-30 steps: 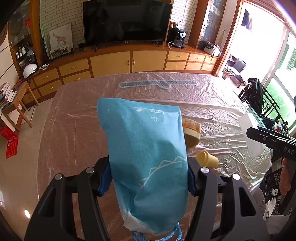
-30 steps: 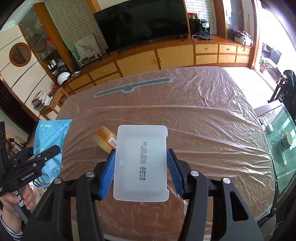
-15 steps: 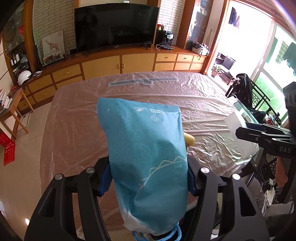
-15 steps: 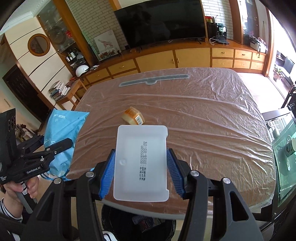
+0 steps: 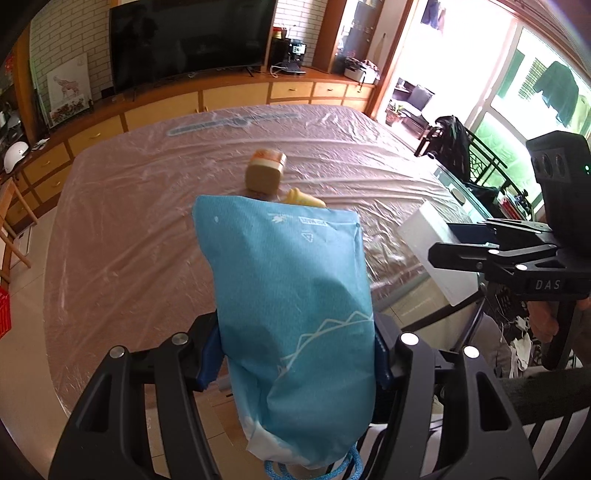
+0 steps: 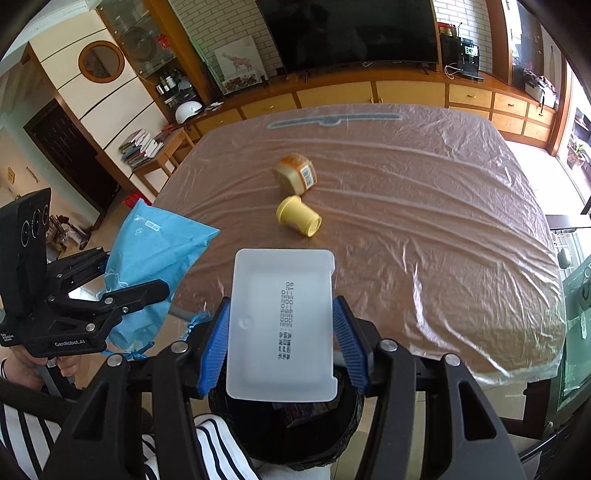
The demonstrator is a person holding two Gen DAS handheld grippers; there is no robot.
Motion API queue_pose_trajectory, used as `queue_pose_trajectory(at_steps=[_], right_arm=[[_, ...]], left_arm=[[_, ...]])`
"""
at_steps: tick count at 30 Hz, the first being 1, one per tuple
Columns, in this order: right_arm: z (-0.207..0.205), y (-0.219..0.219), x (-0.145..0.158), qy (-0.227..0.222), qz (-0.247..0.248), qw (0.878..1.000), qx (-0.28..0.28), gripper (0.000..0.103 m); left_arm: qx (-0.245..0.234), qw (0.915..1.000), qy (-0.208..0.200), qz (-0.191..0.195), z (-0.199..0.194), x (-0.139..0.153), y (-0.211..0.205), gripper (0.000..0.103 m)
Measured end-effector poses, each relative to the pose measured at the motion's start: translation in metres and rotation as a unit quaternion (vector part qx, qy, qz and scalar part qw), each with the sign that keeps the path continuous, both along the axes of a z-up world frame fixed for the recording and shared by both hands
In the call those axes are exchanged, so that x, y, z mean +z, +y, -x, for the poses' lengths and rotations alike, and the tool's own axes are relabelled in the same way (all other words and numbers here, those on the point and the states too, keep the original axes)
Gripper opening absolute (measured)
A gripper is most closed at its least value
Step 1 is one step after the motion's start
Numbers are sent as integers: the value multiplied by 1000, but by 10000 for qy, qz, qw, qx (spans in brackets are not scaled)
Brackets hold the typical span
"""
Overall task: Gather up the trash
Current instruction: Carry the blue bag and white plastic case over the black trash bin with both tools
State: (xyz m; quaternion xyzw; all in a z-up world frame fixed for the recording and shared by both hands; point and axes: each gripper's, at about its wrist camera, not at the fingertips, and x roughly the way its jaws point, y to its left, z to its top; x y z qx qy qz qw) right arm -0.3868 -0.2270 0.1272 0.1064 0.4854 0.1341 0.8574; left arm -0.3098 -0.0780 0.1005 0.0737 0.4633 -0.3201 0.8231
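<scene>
My left gripper [image 5: 295, 354] is shut on a blue drawstring bag [image 5: 295, 302], held off the table's near edge; it also shows in the right wrist view [image 6: 155, 258]. My right gripper [image 6: 282, 332] is shut on a white plastic tray [image 6: 282, 325], held above a black trash bin [image 6: 295, 435] below the table edge. The tray also shows in the left wrist view [image 5: 436, 251]. A tan jar [image 6: 295, 173] and a yellow cup [image 6: 297, 220] lie on their sides on the table.
The table [image 6: 424, 206] is covered with wrinkled clear plastic, with a long grey strip [image 6: 332, 119] at its far end. A cabinet with a TV [image 6: 351, 33] stands behind. A black chair [image 5: 454, 147] stands at the right.
Both grippers have pulled back toward the table's near edge with their loads. The trash bin has come more fully into the right wrist view, under the tray.
</scene>
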Motion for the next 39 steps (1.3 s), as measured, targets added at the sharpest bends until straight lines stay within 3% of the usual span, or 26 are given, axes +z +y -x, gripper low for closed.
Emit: queue_pose_trajectory(at_steps=[14, 29, 39], right_arm=[[33, 12, -28, 392, 167, 9986, 315, 53], [52, 16, -70, 896, 409, 9943, 415, 53], [51, 18, -93, 1134, 429, 9916, 446, 53]], left_arm=[[-652, 9967, 450, -187, 36, -32, -13, 63], [-915, 9892, 981, -597, 50, -89, -22, 63], [-1110, 9849, 1097, -746, 56, -106, -36, 63]])
